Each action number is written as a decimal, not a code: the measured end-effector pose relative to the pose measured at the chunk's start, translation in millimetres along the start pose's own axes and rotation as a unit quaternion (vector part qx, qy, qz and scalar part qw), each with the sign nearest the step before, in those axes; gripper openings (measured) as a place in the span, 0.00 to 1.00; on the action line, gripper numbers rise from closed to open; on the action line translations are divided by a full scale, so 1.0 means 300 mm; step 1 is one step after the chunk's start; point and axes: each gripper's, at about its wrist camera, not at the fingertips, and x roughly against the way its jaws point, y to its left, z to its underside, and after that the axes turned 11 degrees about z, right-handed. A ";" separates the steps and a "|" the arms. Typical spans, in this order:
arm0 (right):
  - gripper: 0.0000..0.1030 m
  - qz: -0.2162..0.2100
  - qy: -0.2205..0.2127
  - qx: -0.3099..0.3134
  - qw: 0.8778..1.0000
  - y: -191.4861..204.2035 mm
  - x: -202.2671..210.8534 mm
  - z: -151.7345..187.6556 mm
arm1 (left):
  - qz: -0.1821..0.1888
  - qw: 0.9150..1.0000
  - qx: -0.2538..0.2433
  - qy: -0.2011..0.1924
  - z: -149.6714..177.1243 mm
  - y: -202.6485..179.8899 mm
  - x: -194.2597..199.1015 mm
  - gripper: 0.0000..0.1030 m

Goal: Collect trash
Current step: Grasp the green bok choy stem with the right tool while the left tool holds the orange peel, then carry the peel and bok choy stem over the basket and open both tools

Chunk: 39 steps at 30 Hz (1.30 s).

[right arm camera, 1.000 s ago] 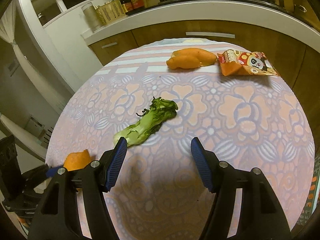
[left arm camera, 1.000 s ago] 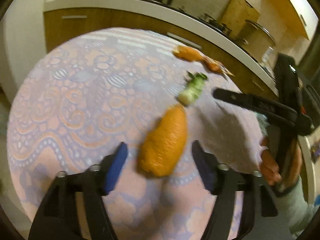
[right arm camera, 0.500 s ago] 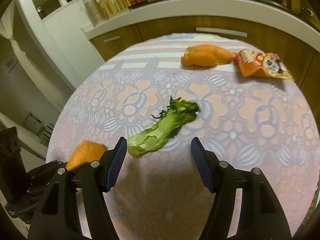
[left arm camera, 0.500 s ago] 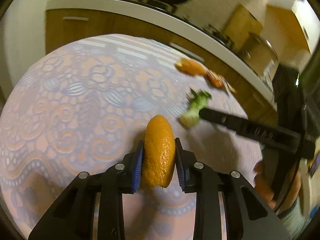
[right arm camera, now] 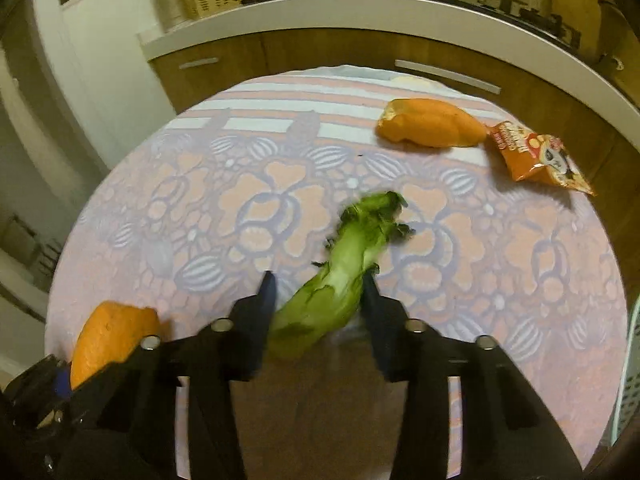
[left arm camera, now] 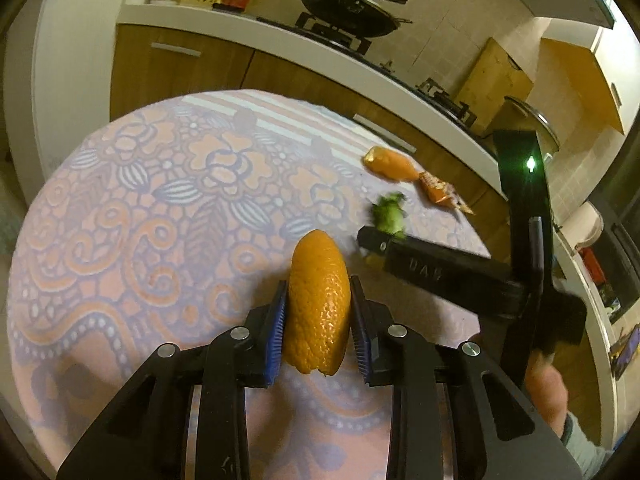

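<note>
My left gripper (left arm camera: 318,312) is shut on a piece of orange peel (left arm camera: 318,304) and holds it just above the patterned tablecloth (left arm camera: 140,208). The peel also shows at the lower left of the right wrist view (right arm camera: 108,340). My right gripper (right arm camera: 316,300) has its jaws around a green vegetable stalk (right arm camera: 344,272) on the cloth; the right finger touches it and the left finger stands a little apart. A second orange peel (right arm camera: 432,128) and an orange snack wrapper (right arm camera: 536,156) lie at the far right of the table.
The round table's edge (right arm camera: 68,264) drops off on the left. Wooden cabinets under a white counter (right arm camera: 360,8) curve behind the table. A pale slatted basket edge (right arm camera: 632,360) shows at the right border.
My left gripper closed on the near orange peel and lifted it slightly. My right gripper moved forward over the green stalk and its jaws narrowed around it.
</note>
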 end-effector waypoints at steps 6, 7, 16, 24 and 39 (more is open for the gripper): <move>0.21 -0.010 -0.062 0.014 0.998 -0.074 0.137 0.022 | 0.020 0.999 -0.030 -0.007 -0.018 -0.127 0.023 0.26; 0.21 -0.007 -0.075 0.016 0.997 -0.094 0.166 0.026 | 0.025 0.999 -0.035 -0.007 -0.022 -0.157 0.016 0.26; 0.21 0.009 -0.122 -0.047 0.991 -0.424 0.346 0.061 | 0.062 0.994 -0.090 0.005 -0.038 -0.427 -0.081 0.26; 0.21 0.061 -0.147 -0.125 0.979 -0.814 0.475 0.153 | 0.123 0.981 -0.145 0.042 -0.045 -0.741 -0.262 0.27; 0.21 0.143 -0.049 -0.292 0.944 -1.445 0.368 0.481 | 0.229 0.938 -0.175 0.194 0.129 -1.154 -0.800 0.27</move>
